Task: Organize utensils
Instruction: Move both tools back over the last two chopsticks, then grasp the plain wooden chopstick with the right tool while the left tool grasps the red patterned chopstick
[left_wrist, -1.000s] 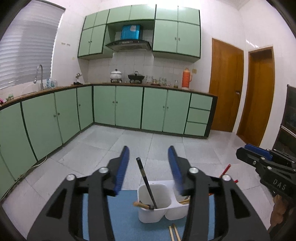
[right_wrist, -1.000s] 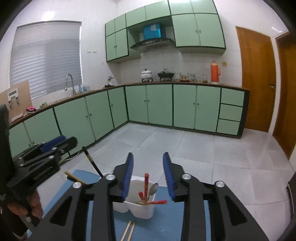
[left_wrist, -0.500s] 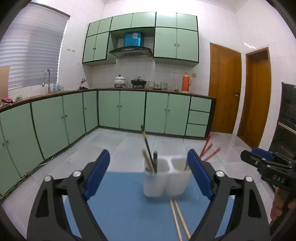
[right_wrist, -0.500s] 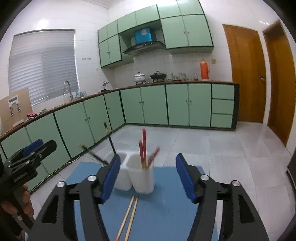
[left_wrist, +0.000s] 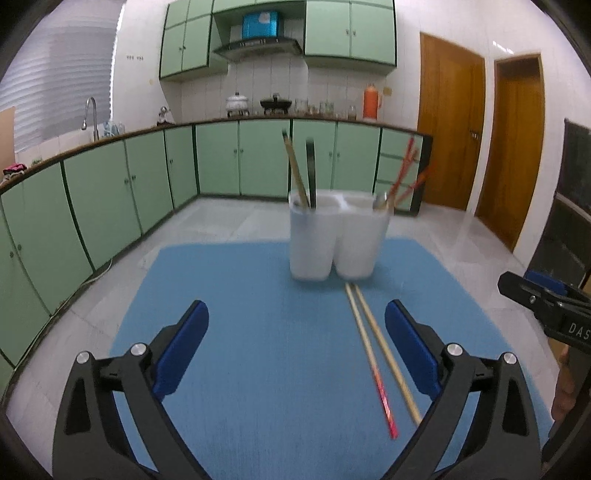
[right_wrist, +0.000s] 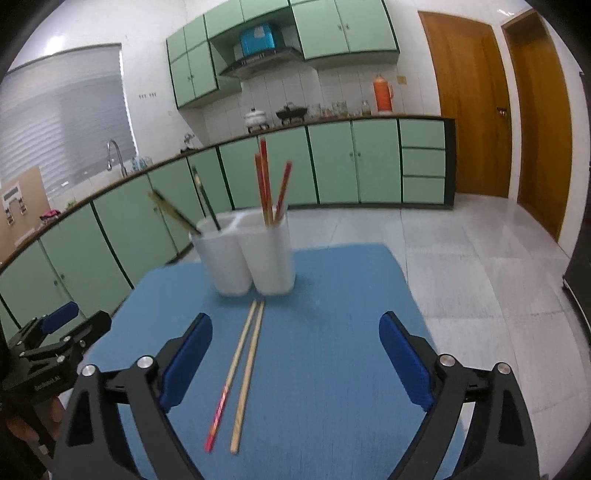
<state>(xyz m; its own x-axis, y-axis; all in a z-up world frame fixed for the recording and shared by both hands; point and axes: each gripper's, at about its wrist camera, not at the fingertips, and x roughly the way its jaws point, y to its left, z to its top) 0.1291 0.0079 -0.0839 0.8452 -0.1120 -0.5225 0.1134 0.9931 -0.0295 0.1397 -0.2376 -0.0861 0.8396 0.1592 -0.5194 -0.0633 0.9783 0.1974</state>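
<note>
- Left wrist view: left gripper spread wide, jaws just opened further, nothing between the blue pads, only the blue rectangular mat beneath.
- Just right of centre on that mat, two loose chopsticks side by side, one pale wood, one pale with a red end, far tips just short of the white two-compartment plastic utensil holder.
- In the holder: a tan stick and a dark one in the left cup, red chopsticks and what looks like a spoon in the right cup (blurred, so uncertain).
- At the right edge, right gripper, held by a hand.
- Right wrist view: right gripper equally wide, jaws likewise just opened, empty; loose pair lying between the pads but closer to the left one, untouched.
- Likely step: picking up the loose pair for the holder.
- To do well: centre over the mid-length of the sticks, descend until pads straddle both, close squarely to prevent scissoring, then lift and tip upright before lowering into a cup.
</note>
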